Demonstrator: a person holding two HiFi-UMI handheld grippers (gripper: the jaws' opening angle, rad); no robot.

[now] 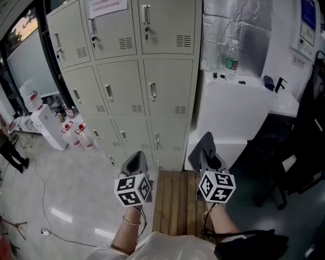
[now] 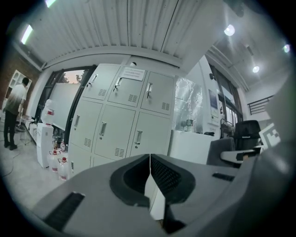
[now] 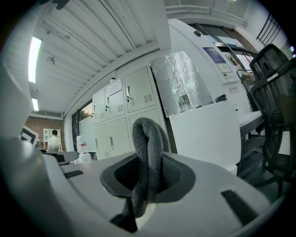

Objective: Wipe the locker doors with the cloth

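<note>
The cloth [image 3: 148,157], a dark grey fleecy fold, is pinched between the jaws of the right gripper [image 3: 149,172]. It loops up out of the jaw pocket toward 12 o'clock, with a tail hanging toward 6 o'clock. In the head view the right gripper [image 1: 205,148] points toward 12 o'clock, held clear of the lockers. The left gripper [image 1: 136,158] is at its 9 o'clock, apart from it, and both marker cubes face the camera. In its own view the left gripper [image 2: 150,159] has its jaws pressed together edge to edge, with nothing between them. The locker doors [image 1: 127,86] stand at about 11 o'clock from the grippers, pale beige, in three columns with handles and vent slots. None is touched by cloth or gripper. A paper notice [image 1: 106,6] is stuck on a top door. At 1 o'clock a white cabinet [image 1: 233,111] stands against the lockers' right side, with a water bottle [image 1: 232,58] on top and a silvery sheet [image 1: 228,30] behind it. A slatted wooden board [image 1: 175,203] lies on the floor at 6 o'clock, between the person's forearms. At 9 o'clock are a water dispenser [image 1: 48,127] and red-capped jugs [image 1: 81,134], and at 3 o'clock a black chair [image 1: 304,152]. A person [image 2: 14,111] stands far off at 9 o'clock in the left gripper view.
</note>
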